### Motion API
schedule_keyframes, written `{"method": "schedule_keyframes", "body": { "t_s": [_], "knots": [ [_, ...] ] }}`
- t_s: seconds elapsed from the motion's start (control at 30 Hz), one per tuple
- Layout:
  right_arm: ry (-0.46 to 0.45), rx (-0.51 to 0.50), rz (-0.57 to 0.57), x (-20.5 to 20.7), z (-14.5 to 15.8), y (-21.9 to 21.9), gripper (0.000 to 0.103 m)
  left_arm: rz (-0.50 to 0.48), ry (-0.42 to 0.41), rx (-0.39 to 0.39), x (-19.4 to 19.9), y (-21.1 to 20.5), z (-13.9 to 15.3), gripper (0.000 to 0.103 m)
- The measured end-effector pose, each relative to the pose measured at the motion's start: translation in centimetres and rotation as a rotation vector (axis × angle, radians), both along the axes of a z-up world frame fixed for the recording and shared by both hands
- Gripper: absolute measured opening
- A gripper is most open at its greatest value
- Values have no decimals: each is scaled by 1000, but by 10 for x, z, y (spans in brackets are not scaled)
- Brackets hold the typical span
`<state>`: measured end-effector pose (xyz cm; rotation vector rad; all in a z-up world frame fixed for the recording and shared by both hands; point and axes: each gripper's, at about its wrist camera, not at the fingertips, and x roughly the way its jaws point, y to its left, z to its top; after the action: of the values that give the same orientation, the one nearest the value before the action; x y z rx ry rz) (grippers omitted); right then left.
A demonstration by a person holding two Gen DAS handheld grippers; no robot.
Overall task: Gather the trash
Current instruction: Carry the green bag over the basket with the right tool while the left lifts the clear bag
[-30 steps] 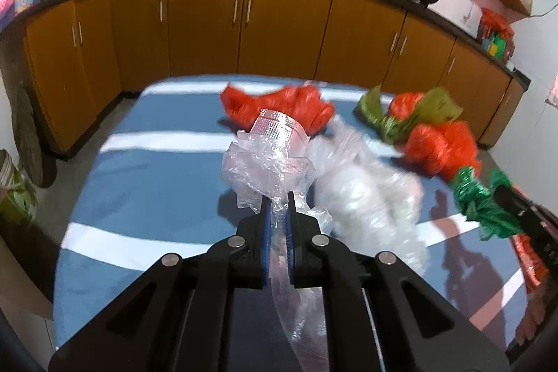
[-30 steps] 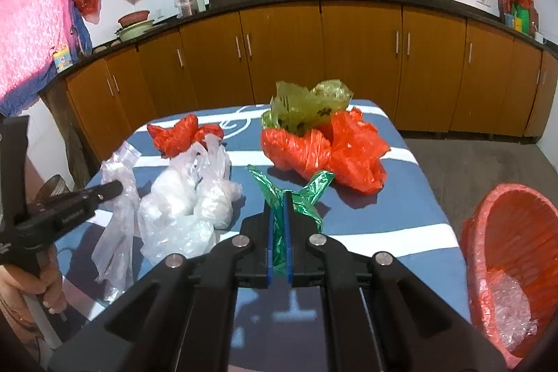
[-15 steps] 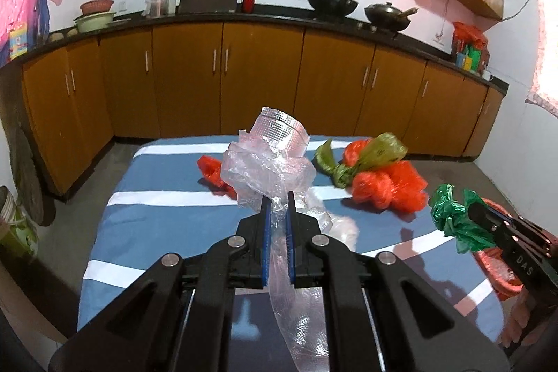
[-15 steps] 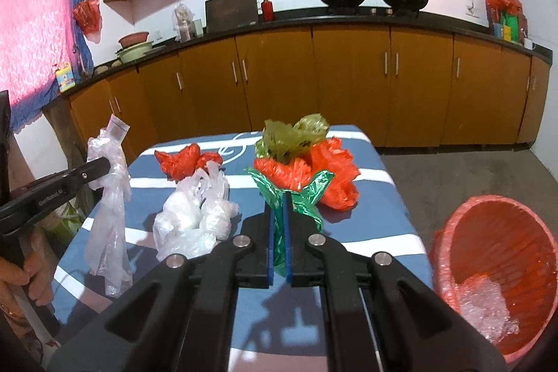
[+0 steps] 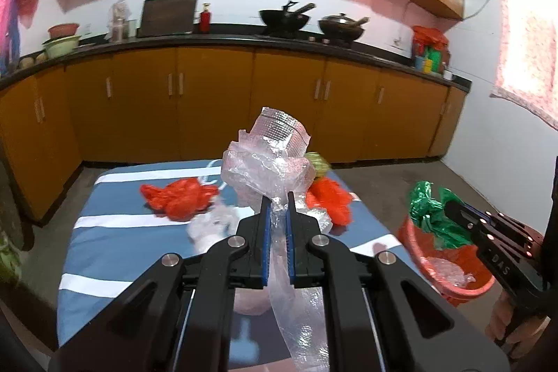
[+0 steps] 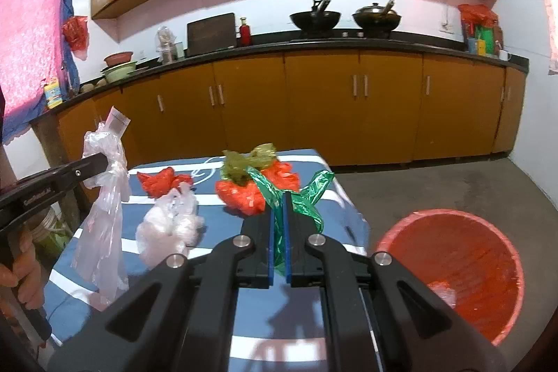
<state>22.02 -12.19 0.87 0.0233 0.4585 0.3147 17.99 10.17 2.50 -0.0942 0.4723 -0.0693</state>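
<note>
My left gripper (image 5: 278, 197) is shut on a clear plastic bag (image 5: 268, 164) with a silvery strip, held above the table; it also shows in the right wrist view (image 6: 104, 194). My right gripper (image 6: 278, 197) is shut on a green plastic bag (image 6: 307, 197), held above the table's right side. In the left wrist view the green bag (image 5: 430, 215) hangs over the red basket (image 5: 477, 288). The basket (image 6: 488, 267) stands on the floor right of the table, with some clear plastic inside. Red bags (image 6: 162, 183) (image 6: 258, 189), an olive bag (image 6: 244, 162) and a white bag pile (image 6: 167, 225) lie on the table.
The table has a blue cloth with white stripes (image 6: 139, 169). Orange kitchen cabinets (image 6: 348, 103) with a black counter run along the back wall. A bare concrete floor (image 6: 436, 183) lies around the basket. A bucket (image 6: 52, 229) stands left of the table.
Both grippers have lifted with their bags and drawn back from the table. The right gripper with the green bag has moved towards the red basket, which now shows larger.
</note>
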Motion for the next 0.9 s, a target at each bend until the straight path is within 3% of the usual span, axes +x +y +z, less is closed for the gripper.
{"method": "schedule_keyframes", "body": {
  "t_s": [0.9],
  "knots": [
    [-22, 0, -187, -15, 5, -112, 6, -196, 9, 58, 13, -131, 0, 8]
  ]
}}
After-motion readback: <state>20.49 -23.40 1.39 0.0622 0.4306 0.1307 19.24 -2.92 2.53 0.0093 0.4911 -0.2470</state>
